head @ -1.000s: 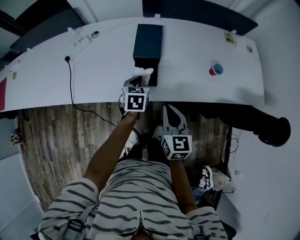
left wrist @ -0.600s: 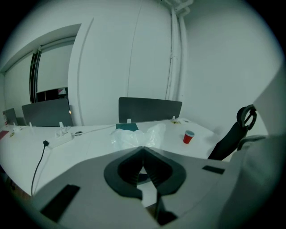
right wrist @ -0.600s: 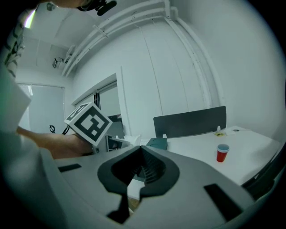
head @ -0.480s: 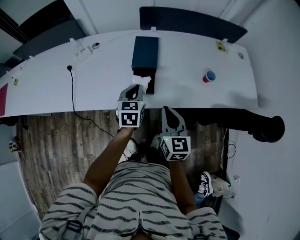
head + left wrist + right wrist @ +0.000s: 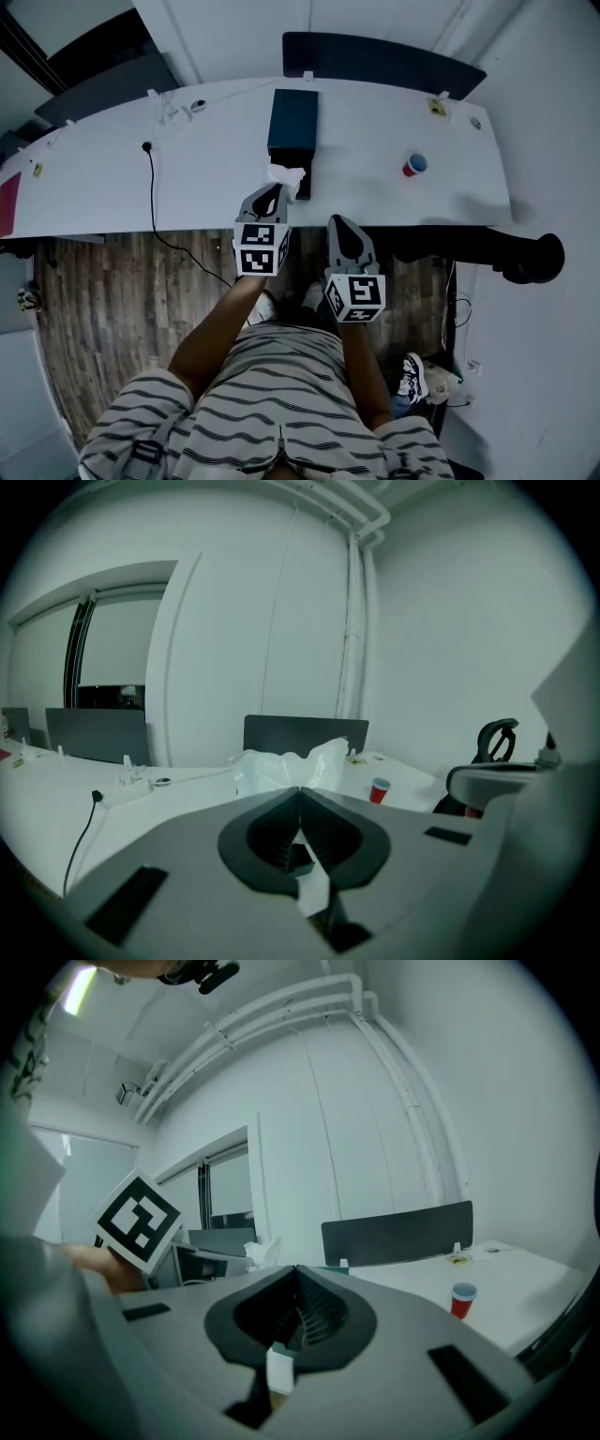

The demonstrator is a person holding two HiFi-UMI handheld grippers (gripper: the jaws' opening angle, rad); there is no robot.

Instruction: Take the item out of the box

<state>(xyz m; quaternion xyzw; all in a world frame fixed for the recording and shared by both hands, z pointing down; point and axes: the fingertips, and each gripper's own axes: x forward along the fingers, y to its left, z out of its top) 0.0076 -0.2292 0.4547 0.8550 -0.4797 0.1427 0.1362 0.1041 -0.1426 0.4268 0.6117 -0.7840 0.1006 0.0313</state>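
Though near box [image 5: 292,120], bag [image 5: 286,176] between left fingers [image 5: 263,203]

The box [image 5: 292,120] lies on the table [image 5: 394,122], cup [image 5: 413,165] to its right, bag [image 5: 286,177] before it.

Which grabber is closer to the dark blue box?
Left. The left gripper is just in front of the dark blue box, shut on the white bag. The right gripper sits farther back, past the table's near edge.
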